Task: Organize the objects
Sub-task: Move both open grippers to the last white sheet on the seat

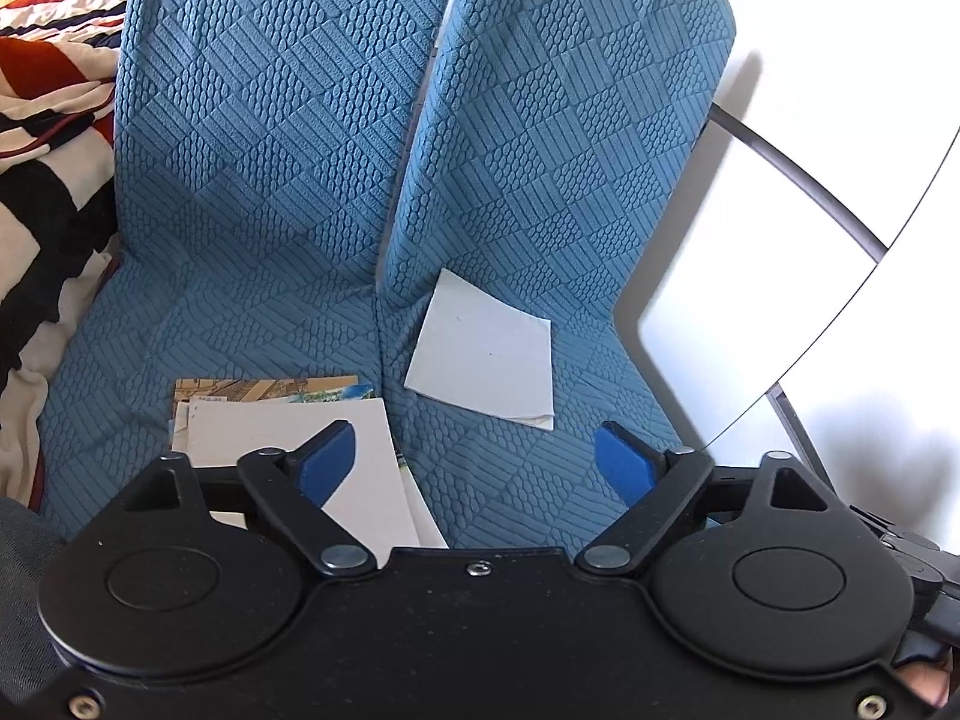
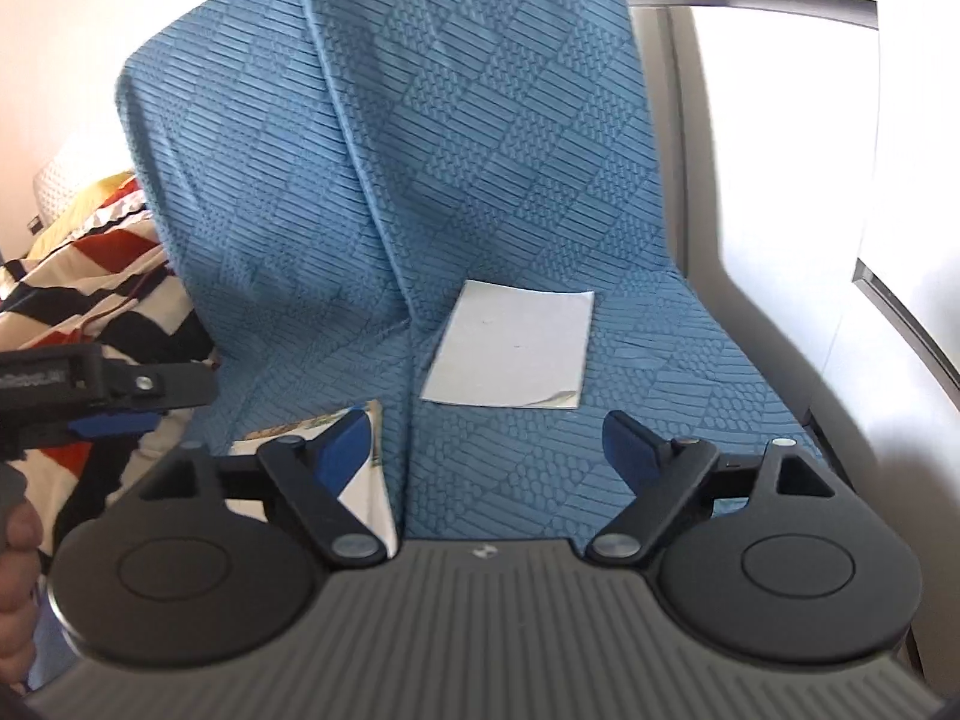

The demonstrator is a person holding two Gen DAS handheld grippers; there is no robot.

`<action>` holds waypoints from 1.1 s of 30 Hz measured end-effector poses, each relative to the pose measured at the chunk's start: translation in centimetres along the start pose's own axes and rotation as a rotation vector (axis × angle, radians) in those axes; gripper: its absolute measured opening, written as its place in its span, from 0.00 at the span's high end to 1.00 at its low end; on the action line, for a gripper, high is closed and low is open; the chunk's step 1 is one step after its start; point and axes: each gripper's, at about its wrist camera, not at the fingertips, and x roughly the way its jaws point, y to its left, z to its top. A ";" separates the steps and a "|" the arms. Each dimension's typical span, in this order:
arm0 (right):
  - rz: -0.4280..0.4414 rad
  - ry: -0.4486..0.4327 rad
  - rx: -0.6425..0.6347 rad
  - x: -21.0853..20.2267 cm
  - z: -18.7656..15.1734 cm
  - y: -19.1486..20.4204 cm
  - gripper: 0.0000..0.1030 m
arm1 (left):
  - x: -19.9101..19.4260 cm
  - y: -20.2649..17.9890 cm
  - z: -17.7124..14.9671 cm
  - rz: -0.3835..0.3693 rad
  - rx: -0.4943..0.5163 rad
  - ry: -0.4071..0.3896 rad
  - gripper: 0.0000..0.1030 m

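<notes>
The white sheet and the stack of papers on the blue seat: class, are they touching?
Apart. The left wrist view shows the white sheet on the right cushion and the stack on the left, with blue seat fabric and the cushion seam between them.

A loose sheet [image 1: 483, 354] lies on the right seat cushion [image 1: 540, 462], near the backrest [image 1: 558, 138]. A stack of papers [image 1: 288, 438] lies on the left cushion [image 1: 150, 348], nearer me.

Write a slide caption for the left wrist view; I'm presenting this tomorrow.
Open left tongs hover over a blue sofa holding a white sheet and stacked papers.
</notes>
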 end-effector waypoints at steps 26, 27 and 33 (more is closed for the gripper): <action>-0.042 -0.039 0.120 9.8 -2.8 -5.8 0.18 | 10.1 -0.8 0.8 0.031 0.043 -0.009 0.12; -0.042 -0.042 0.118 10.2 -2.7 -5.9 0.18 | 10.5 -0.8 0.9 0.029 0.045 -0.004 0.12; -0.019 -0.048 0.153 12.7 -2.5 -6.5 0.18 | 13.6 -0.7 1.8 0.044 0.042 0.024 0.13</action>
